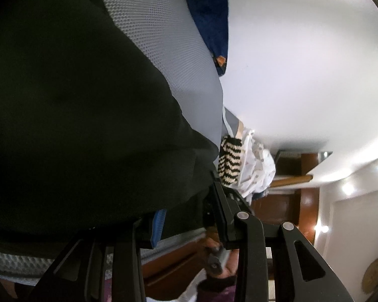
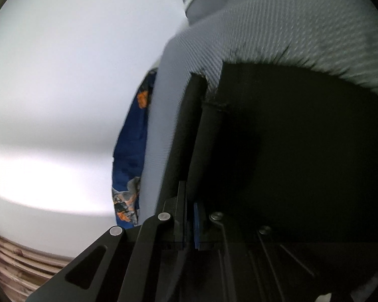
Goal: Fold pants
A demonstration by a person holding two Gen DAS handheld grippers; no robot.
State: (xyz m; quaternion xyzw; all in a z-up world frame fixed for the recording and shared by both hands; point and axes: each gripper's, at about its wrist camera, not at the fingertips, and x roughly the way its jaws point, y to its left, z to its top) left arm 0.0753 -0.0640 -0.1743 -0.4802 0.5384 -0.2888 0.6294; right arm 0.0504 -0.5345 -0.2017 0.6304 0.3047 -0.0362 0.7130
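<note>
The black pants (image 1: 75, 113) fill the left of the left wrist view and drape over a grey mesh bed surface (image 1: 168, 50). My left gripper (image 1: 189, 201) is shut on the pants' edge, and the cloth hides most of the fingers. In the right wrist view the black pants (image 2: 302, 138) fill the right side. My right gripper (image 2: 199, 105) is shut on a hem of the pants, with cloth pinched between its black fingers (image 2: 189, 125). Both views are tilted sideways, with the grippers raised off the surface.
A blue patterned cloth (image 1: 209, 12) lies at the bed's edge and also shows in the right wrist view (image 2: 131, 156). A striped black-and-cream garment (image 1: 229, 161) and a white spotted one (image 1: 257, 168) lie beside it. A white wall (image 1: 302, 63), a brown wooden door (image 1: 284, 201) and a wooden floor (image 2: 12, 259) lie beyond.
</note>
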